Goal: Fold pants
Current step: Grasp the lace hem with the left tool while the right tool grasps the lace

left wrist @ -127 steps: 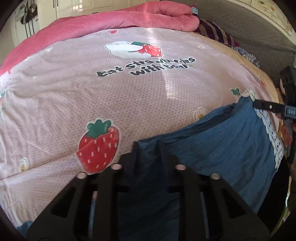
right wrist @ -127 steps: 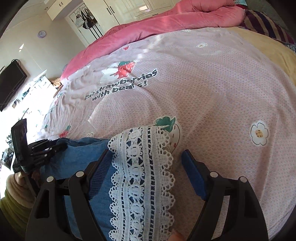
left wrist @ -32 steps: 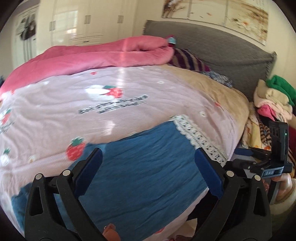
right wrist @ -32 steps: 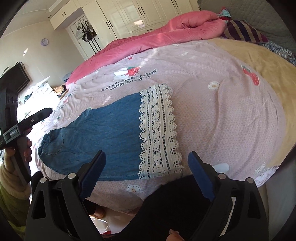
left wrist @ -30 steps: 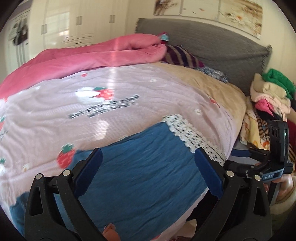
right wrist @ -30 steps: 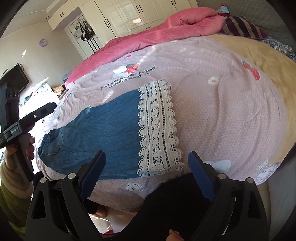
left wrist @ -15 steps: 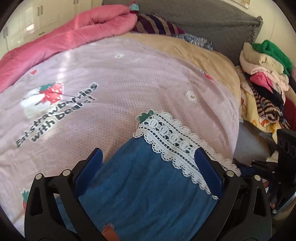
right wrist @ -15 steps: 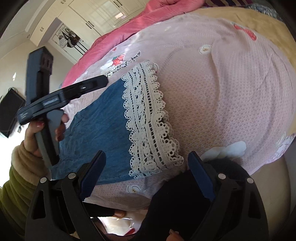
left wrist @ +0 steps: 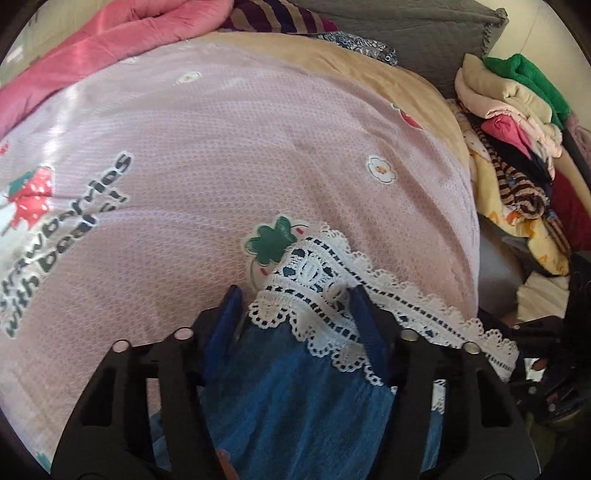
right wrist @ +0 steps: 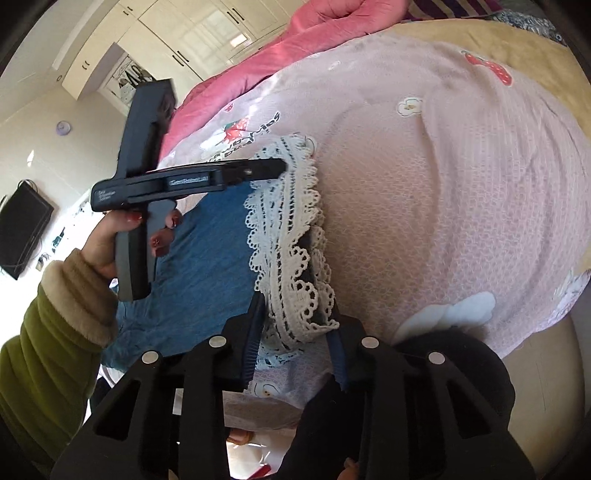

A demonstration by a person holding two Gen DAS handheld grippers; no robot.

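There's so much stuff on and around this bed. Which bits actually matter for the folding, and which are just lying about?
Part of the job:
- blue pants
- their white lace hem
- left gripper, at the hem
- right gripper, at the hem

Just lying about:
- strawberry bedspread
- pink quilt
- clothes pile
- wall TV

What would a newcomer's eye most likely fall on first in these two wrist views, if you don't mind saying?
Probably the white lace hem of the blue pants, bunched between the fingers of the left hand-held gripper, with the right hand-held gripper closing on the same hem nearer the bed's edge. Next, the pink strawberry-print bedspread beneath them, and the heap of clothes to its right.
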